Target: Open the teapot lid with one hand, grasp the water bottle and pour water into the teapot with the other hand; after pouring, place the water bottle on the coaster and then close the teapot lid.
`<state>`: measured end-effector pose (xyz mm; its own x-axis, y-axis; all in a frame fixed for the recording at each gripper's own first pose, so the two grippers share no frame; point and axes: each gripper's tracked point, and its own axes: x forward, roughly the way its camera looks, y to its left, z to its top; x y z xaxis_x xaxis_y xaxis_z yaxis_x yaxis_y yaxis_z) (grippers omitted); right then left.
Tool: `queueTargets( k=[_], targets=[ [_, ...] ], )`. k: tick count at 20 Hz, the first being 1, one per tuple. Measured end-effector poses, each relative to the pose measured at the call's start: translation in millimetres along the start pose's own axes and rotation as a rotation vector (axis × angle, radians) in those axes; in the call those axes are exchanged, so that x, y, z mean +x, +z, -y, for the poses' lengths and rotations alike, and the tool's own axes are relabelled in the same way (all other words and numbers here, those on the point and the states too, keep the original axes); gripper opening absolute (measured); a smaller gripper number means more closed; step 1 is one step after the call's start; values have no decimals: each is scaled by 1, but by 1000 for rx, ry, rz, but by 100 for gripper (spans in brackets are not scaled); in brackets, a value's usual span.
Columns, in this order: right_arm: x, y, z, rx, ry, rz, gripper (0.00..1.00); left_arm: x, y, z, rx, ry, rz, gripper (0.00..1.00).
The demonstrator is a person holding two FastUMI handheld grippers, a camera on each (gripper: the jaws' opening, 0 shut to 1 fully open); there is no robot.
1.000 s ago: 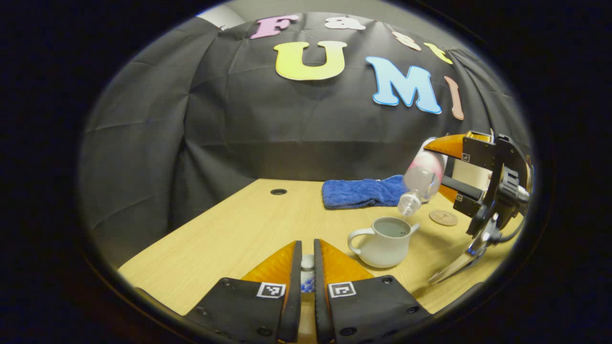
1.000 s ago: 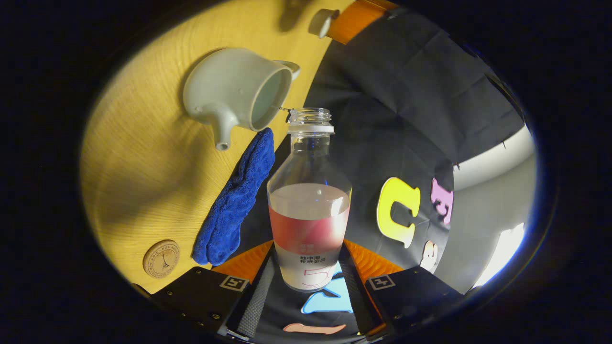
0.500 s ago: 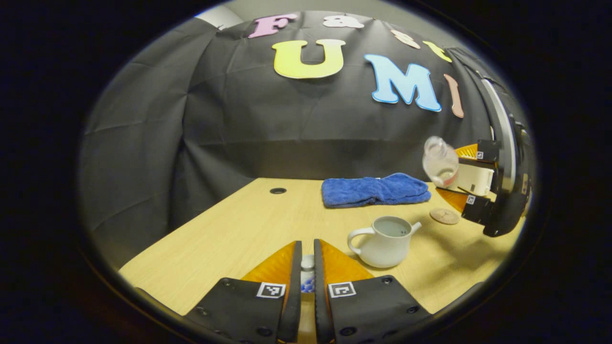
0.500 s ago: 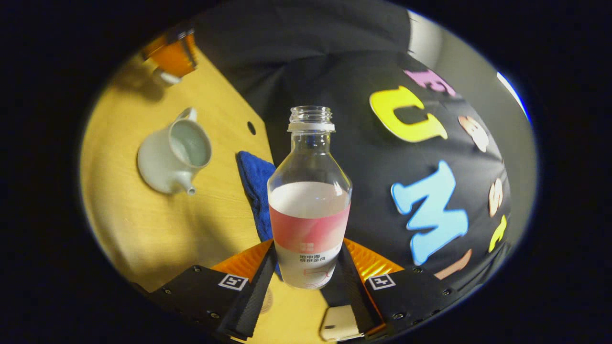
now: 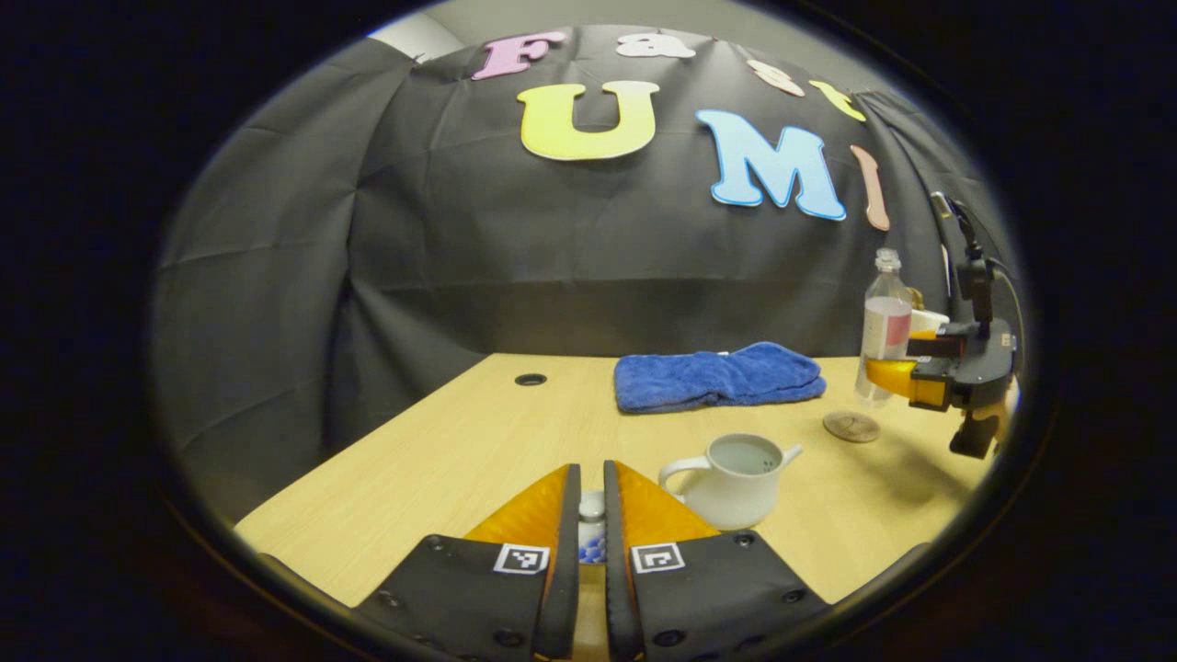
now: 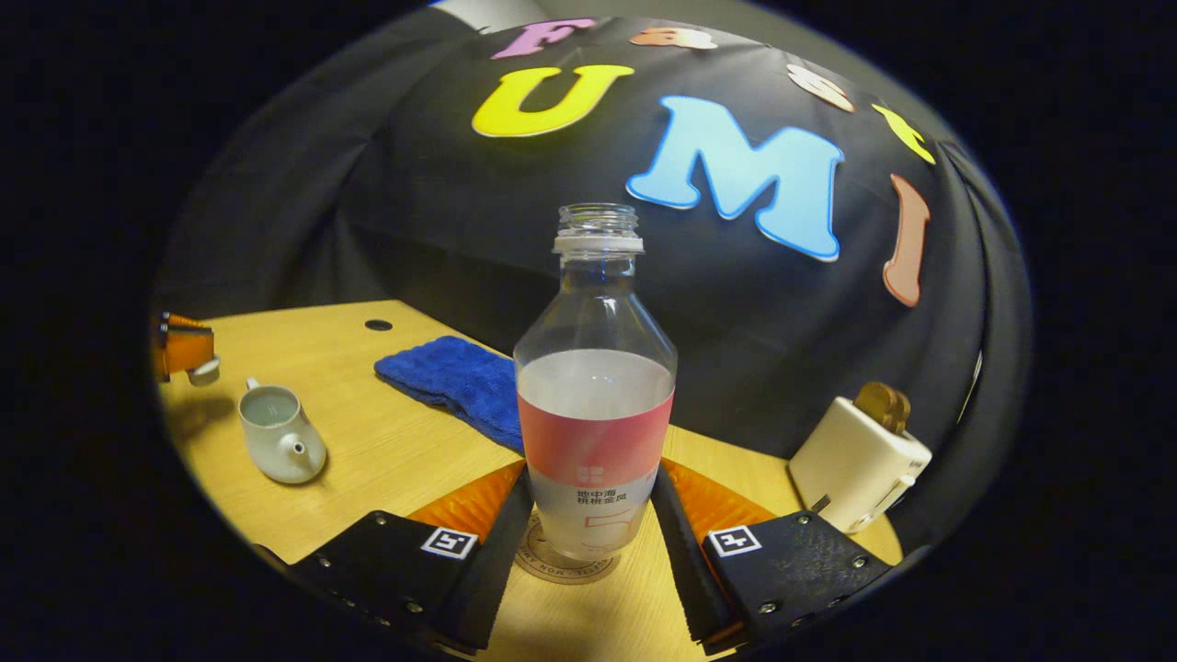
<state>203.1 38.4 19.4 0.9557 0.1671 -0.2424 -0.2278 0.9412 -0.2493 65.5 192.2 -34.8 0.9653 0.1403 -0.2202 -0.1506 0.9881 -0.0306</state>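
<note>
Water bottle (image 6: 595,386) upright, uncapped, about half full, directly over the coaster (image 6: 561,561); contact unclear. Right gripper (image 6: 588,515) clamps its base, both fingers pressing. Teapot (image 6: 279,441) open at its 9 o'clock. Left gripper (image 5: 591,524) pinches the teapot lid (image 5: 591,504), jaws nearly closed.

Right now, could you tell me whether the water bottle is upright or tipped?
Upright: the water bottle stands with its open neck pointing straight up, held in the right gripper.

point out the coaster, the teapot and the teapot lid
coaster (image 5: 851,426): left gripper view, middle of its round top face
teapot (image 6: 280,444): right gripper view, side of its white body
teapot lid (image 5: 591,504): left gripper view, its knob between the left gripper's fingers
</note>
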Motion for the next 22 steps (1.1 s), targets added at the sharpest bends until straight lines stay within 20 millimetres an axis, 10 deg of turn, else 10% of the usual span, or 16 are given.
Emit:
queueTargets(
  k=[22],
  targets=[
    [25,-46,-3,231,-15,-78,78,37,57,80,-15,-132,87,19]
  ],
)
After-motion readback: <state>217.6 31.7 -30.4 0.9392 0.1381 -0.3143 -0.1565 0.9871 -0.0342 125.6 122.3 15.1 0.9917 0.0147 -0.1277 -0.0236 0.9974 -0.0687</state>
